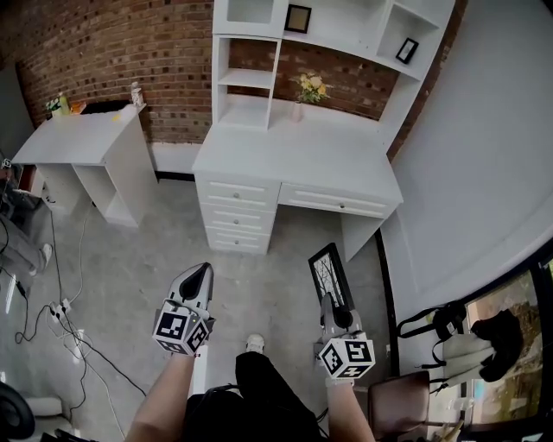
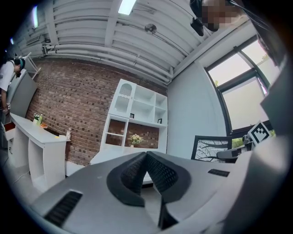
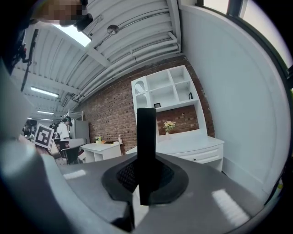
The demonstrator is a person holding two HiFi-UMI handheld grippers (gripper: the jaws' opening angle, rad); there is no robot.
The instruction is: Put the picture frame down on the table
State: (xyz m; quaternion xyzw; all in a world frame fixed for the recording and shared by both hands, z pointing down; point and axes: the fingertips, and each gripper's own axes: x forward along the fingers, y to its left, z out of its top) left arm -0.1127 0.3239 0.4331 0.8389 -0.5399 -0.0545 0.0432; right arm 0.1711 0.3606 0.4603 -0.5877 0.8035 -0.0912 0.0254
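Left gripper (image 1: 204,273): we see it clenched with nothing inside, pads meeting at the tips, pointing level toward the desk.
Right gripper (image 3: 145,174): clenched on the picture frame, pads pressing both of its faces.
Picture frame (image 1: 329,269): black with a bare-branch print. The right gripper holds it in the air above the grey floor. We see it edge-on and vertical in the right gripper view. It is well short of the desk and not on any table.
Desk (image 1: 294,154): white, drawers below, shelf unit on top, against the brick wall. A flower vase (image 1: 308,89) stands at the back of the top.
Shelves: we spot two small black frames, one (image 1: 297,17) and another (image 1: 407,50).
Side table (image 1: 78,138): white, left of the desk, small items at its back edge.
Cables (image 1: 60,319): loose on the floor, far left.
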